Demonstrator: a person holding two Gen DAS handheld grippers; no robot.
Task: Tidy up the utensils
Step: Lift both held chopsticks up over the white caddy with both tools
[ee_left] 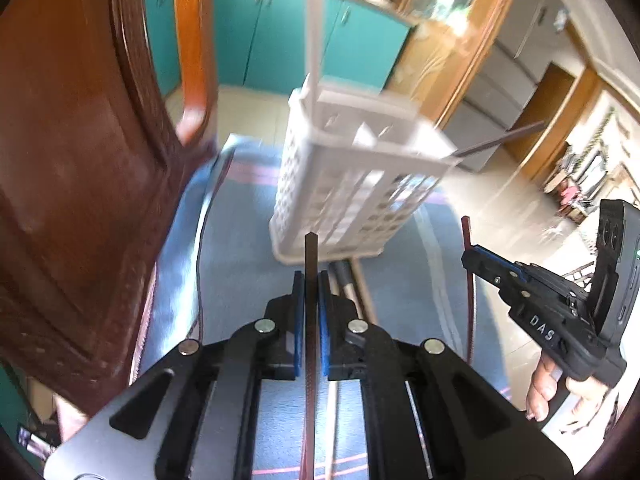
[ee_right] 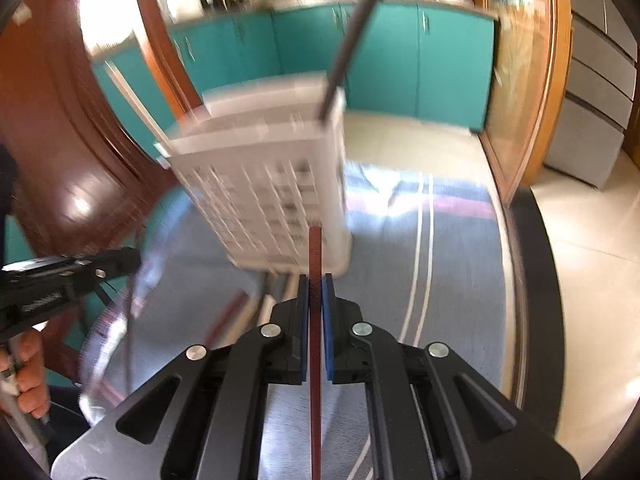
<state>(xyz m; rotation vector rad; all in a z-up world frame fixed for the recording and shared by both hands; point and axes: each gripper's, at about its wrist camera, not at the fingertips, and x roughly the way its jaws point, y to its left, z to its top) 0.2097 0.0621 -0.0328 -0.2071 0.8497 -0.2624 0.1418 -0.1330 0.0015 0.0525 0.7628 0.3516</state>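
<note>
While angled down, fingers (ee_left: 311, 280) on chopstick (ee_left: 311, 256)

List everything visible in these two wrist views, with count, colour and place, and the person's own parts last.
utensil caddy: one, white, slotted, standing on the cloth ahead of both grippers
dark stick: one, black, leaning out of the caddy's top
tablecloth: one, blue with pink and white stripes, covering the table
loose utensils: a few, pale handles, lying at the caddy's base; count unclear
chair: one, brown wood, left of the table
cabinets: teal, along the far wall
dark chopstick: one, clamped in the left gripper
red chopstick: one, clamped in the right gripper
</note>
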